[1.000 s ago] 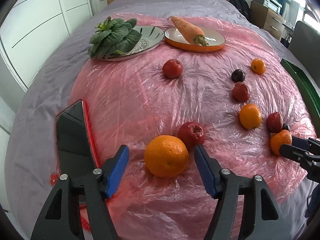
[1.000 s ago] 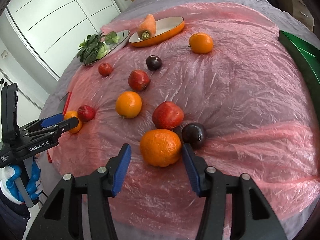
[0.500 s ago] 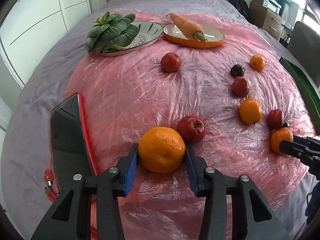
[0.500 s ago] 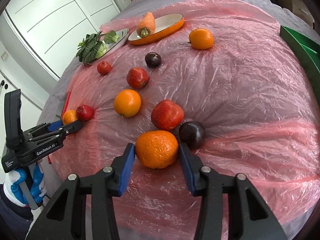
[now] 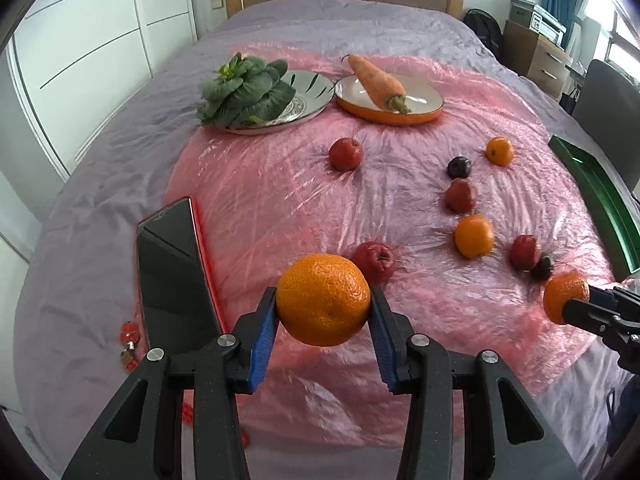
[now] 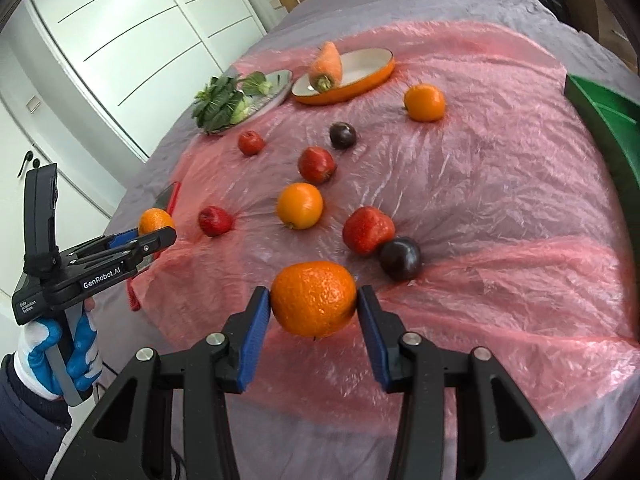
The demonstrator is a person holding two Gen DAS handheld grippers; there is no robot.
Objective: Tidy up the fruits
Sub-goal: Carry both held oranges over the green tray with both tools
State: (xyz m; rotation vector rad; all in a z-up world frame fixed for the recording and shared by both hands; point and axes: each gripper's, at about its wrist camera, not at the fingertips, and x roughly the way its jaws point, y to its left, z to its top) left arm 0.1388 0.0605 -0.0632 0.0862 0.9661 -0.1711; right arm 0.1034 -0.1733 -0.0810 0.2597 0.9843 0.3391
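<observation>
Across the bed [image 5: 120, 184], upper frame: carrot [image 5: 376, 80] in orange dish [image 5: 424, 114], greens [image 5: 244, 94] on silver plate [image 5: 308, 100]; left gripper [image 5: 323, 322] and right gripper [image 6: 314, 316] jaws each clamp an orange [image 5: 323, 299] [image 6: 314, 298].

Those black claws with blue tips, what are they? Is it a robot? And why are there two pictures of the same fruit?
No robot: a person holds a two-finger grabber in each hand, and each grabber carries a camera looking along its fingers. One picture is from the left gripper, the other from the right gripper. Each has just closed its blue pads on an orange: the left orange and the right orange. In the right picture the gloved left hand shows. On the pink plastic sheet lie more oranges, red apples and dark plums. Farther back, a carrot lies on an orange plate, leafy greens on a silver plate.
</observation>
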